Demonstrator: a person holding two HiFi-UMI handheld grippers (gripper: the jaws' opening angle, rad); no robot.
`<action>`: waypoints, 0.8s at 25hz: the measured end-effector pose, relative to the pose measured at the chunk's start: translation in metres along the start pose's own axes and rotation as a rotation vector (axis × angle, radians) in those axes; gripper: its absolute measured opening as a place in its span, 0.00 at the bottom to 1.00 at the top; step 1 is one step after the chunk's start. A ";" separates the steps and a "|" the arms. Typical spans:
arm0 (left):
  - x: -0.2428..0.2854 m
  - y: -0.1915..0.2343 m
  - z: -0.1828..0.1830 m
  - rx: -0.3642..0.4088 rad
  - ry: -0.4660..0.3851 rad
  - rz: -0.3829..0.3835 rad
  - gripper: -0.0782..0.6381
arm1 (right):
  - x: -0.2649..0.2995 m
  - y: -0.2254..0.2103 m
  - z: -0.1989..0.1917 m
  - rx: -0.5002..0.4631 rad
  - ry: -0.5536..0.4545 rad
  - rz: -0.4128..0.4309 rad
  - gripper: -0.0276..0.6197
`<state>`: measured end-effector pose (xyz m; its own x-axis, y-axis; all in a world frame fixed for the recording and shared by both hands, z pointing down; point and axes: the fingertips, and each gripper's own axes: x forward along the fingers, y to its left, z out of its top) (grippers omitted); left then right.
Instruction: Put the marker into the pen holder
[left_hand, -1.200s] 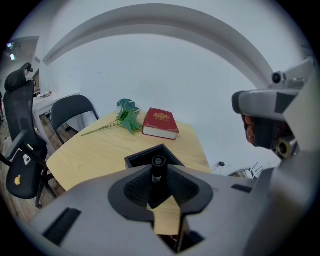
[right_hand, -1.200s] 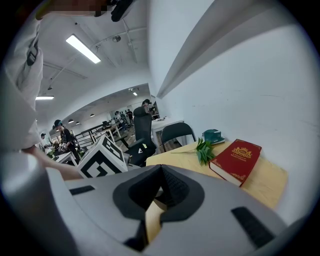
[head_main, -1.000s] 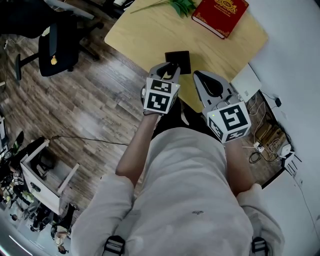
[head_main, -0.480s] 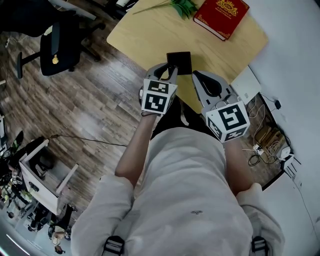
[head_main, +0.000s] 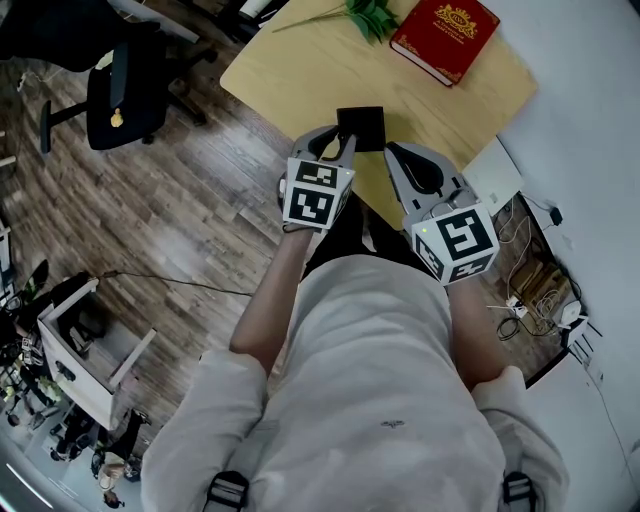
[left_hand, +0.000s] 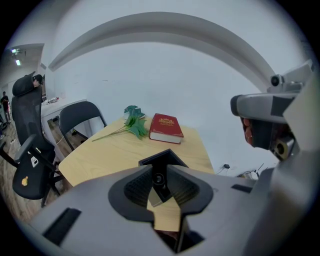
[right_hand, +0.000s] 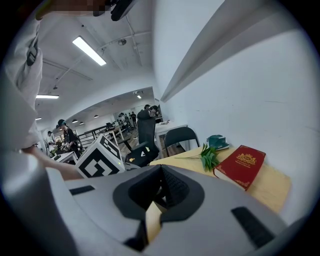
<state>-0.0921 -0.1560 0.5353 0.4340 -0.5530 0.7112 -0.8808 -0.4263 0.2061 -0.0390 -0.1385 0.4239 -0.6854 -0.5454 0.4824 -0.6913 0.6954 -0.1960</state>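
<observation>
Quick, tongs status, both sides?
Left tongs: closed on the marker.
Right tongs: closed, holding nothing.

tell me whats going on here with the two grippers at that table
A person stands at a light wooden table with a two-jaw gripper in each hand. The left gripper is shut on a dark marker, seen end-on, just short of the black square pen holder. The marker is not in yet. The right gripper is shut and empty beside it.
</observation>
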 end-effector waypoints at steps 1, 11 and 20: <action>-0.001 -0.001 0.001 0.001 -0.003 0.002 0.23 | -0.001 0.000 0.001 -0.001 -0.003 0.001 0.04; -0.022 -0.021 0.014 0.026 -0.044 0.043 0.23 | -0.025 -0.002 0.002 -0.014 -0.037 0.024 0.04; -0.044 -0.053 0.023 -0.004 -0.098 0.102 0.23 | -0.054 -0.009 0.000 -0.056 -0.054 0.087 0.04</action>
<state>-0.0602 -0.1254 0.4780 0.3586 -0.6606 0.6596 -0.9218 -0.3619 0.1388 0.0045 -0.1150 0.3997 -0.7546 -0.5051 0.4189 -0.6159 0.7653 -0.1867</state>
